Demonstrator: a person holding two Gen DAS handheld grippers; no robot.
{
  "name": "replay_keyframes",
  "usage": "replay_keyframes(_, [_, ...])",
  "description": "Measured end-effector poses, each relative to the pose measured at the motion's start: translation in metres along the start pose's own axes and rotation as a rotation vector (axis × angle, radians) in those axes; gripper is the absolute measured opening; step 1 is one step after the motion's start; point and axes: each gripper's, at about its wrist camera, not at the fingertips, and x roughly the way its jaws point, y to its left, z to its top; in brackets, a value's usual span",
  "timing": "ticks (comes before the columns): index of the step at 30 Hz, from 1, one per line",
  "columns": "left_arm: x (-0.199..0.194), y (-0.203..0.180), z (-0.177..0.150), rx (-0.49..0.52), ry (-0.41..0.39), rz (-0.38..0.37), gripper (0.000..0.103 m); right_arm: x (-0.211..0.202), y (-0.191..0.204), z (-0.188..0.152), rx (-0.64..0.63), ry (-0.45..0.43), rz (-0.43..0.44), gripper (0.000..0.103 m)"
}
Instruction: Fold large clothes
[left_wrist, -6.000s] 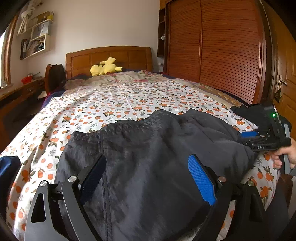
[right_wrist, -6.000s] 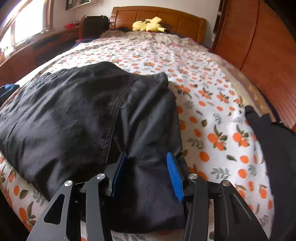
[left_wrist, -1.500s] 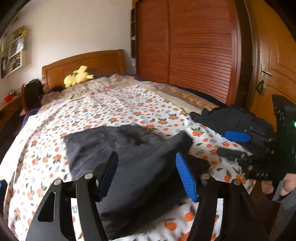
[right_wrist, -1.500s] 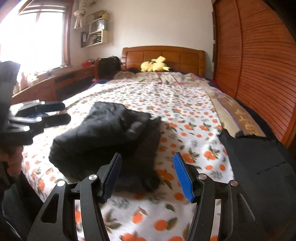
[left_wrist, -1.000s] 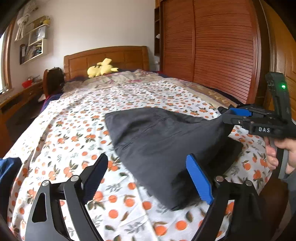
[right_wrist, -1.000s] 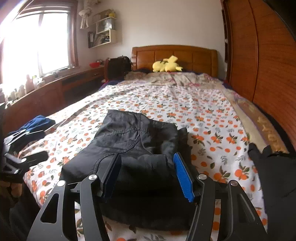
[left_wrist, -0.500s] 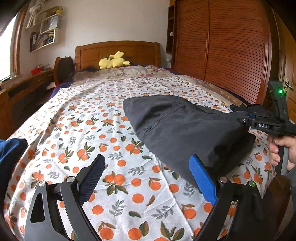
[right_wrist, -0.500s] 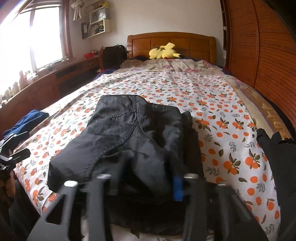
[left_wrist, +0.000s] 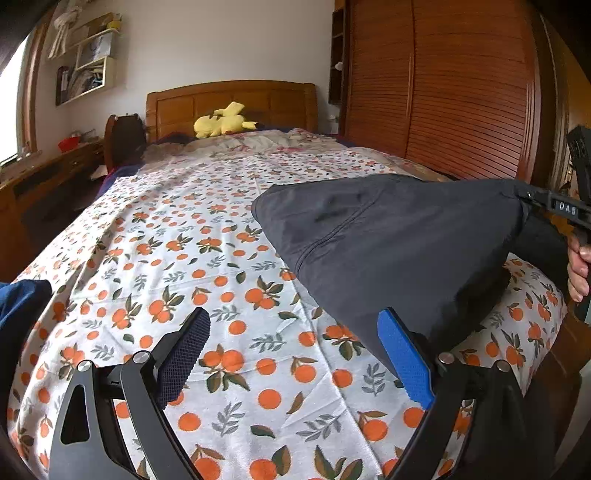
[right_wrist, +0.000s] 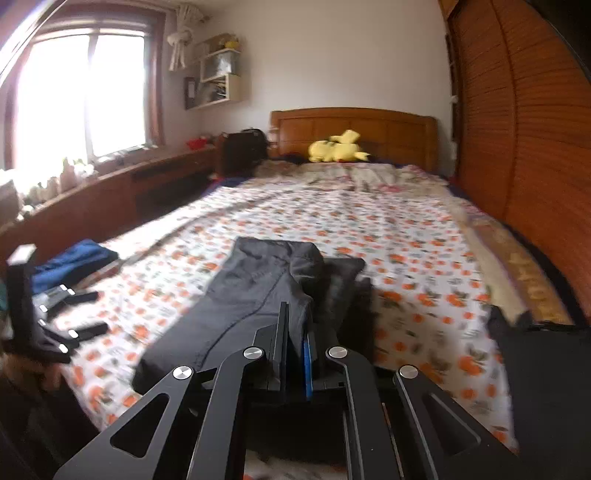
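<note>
A folded dark grey garment (left_wrist: 388, 236) lies on the orange-print bedsheet (left_wrist: 207, 258) near the bed's foot, its near end lifted. My right gripper (right_wrist: 295, 349) is shut on that end of the garment (right_wrist: 255, 291); it shows at the right edge of the left wrist view (left_wrist: 532, 201). My left gripper (left_wrist: 291, 354) is open and empty, over bare sheet to the left of the garment. It also shows at the left of the right wrist view (right_wrist: 74, 314).
A second black garment (right_wrist: 546, 369) lies at the bed's right foot corner. A blue garment (right_wrist: 70, 262) lies at the left edge. A yellow plush toy (left_wrist: 221, 123) sits by the headboard. A wooden wardrobe (left_wrist: 461, 85) lines the right side, a desk (right_wrist: 110, 192) the left.
My right gripper has closed on the garment's near end and lifted it. My left gripper has drawn off to the left, away from the garment, and stays open.
</note>
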Motion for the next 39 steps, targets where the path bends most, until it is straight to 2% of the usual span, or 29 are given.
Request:
replay_keyframes(6, [0.008,-0.010,0.005,0.017,0.003,-0.018,0.093,0.009,-0.042,-0.045,0.070,0.102,-0.114,0.005])
replay_keyframes(11, [0.016,-0.014,0.011,0.028,0.003,-0.030,0.093,0.018,-0.041,-0.072,0.095,0.160,-0.105,0.009])
replay_keyframes(13, [0.020,-0.018,0.015,0.035,0.002,-0.034,0.093,0.015,-0.039,-0.073,0.096,0.158,-0.121,0.013])
replay_keyframes(14, [0.022,-0.018,0.016,0.038,0.002,-0.036,0.093,0.013,-0.039,-0.073,0.097,0.153,-0.124,0.019])
replay_keyframes(15, [0.023,-0.020,0.017,0.040,0.001,-0.037,0.093,0.008,-0.039,-0.071,0.101,0.143,-0.139,0.033])
replay_keyframes(17, [0.028,-0.022,0.020,0.046,-0.001,-0.043,0.095,0.003,-0.040,-0.068,0.109,0.129,-0.157,0.051])
replay_keyframes(18, [0.031,-0.022,0.022,0.047,-0.003,-0.047,0.097,-0.001,-0.041,-0.068,0.117,0.121,-0.156,0.054])
replay_keyframes(20, [0.036,-0.022,0.026,0.047,-0.008,-0.057,0.100,-0.006,-0.044,-0.070,0.136,0.120,-0.147,0.055])
replay_keyframes(23, [0.052,-0.021,0.035,0.047,-0.006,-0.073,0.100,-0.005,-0.043,-0.073,0.167,0.121,-0.134,0.068])
replay_keyframes(27, [0.081,-0.018,0.055,0.064,0.005,-0.080,0.100,0.006,-0.044,-0.073,0.215,0.102,-0.129,0.073])
replay_keyframes(30, [0.104,-0.015,0.072,0.083,0.011,-0.072,0.100,0.017,-0.044,-0.071,0.248,0.090,-0.136,0.082])
replay_keyframes(35, [0.152,-0.010,0.099,0.121,0.017,-0.038,0.100,0.038,-0.052,-0.075,0.312,0.131,-0.124,0.084])
replay_keyframes(39, [0.188,0.004,0.114,0.092,0.044,-0.035,0.100,0.053,-0.051,-0.083,0.312,0.180,-0.106,0.084])
